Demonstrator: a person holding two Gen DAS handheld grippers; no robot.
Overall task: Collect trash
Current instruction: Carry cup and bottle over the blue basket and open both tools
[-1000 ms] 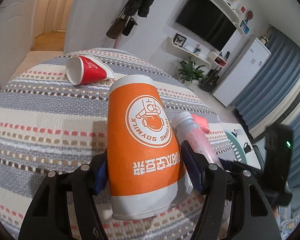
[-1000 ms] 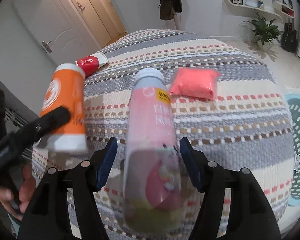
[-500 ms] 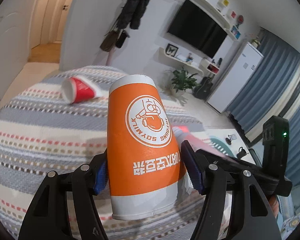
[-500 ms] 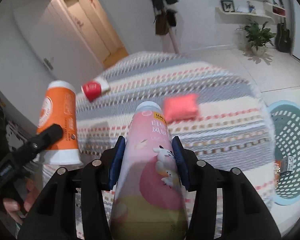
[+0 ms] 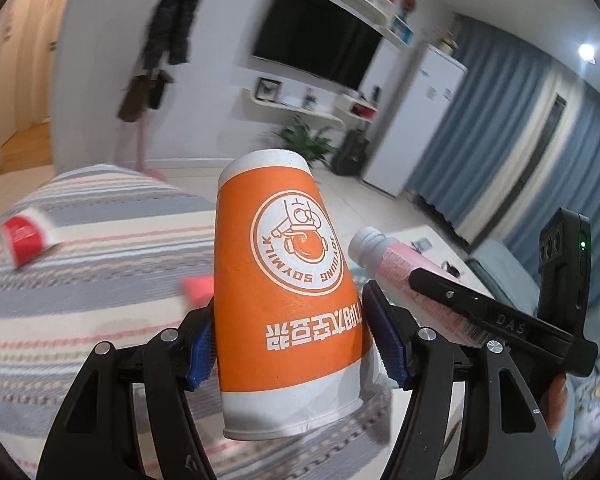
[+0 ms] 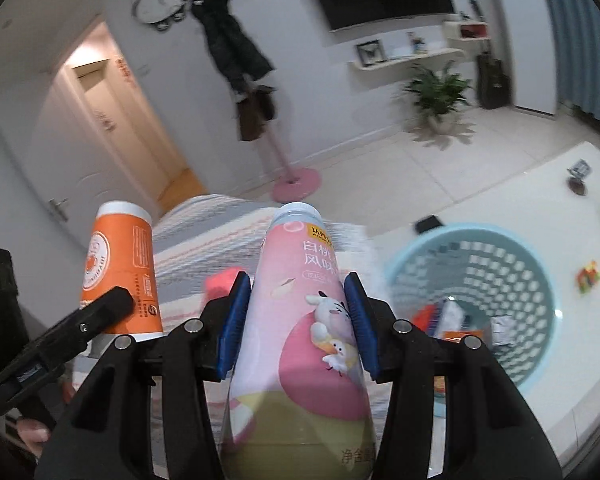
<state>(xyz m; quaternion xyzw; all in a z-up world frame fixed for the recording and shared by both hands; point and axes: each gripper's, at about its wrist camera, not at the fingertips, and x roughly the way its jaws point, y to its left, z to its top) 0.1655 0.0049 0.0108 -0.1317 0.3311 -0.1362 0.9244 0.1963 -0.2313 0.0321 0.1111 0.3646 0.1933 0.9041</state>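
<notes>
My left gripper [image 5: 296, 344] is shut on an upside-down orange paper cup [image 5: 284, 280] with a soymilk logo, held above the striped bed [image 5: 80, 280]. My right gripper [image 6: 298, 320] is shut on a pink bottle [image 6: 300, 300] with a white cap. The cup also shows in the right wrist view [image 6: 120, 272], and the bottle in the left wrist view [image 5: 404, 276]. A red paper cup [image 5: 24, 236] and a red packet [image 5: 198, 288] lie on the bed. A light blue basket [image 6: 480, 300] with some trash in it stands on the floor at right.
A coat rack with a pink base [image 6: 296, 180] stands beyond the bed. A potted plant [image 6: 436, 92], a wall TV [image 5: 320, 48] and a white fridge [image 5: 424, 120] line the far wall. Small items [image 6: 588, 276] lie on the floor near the basket.
Both grippers have risen and swung right with the cup and bottle. The bed has dropped lower in view and the blue basket has come into fuller view at right.
</notes>
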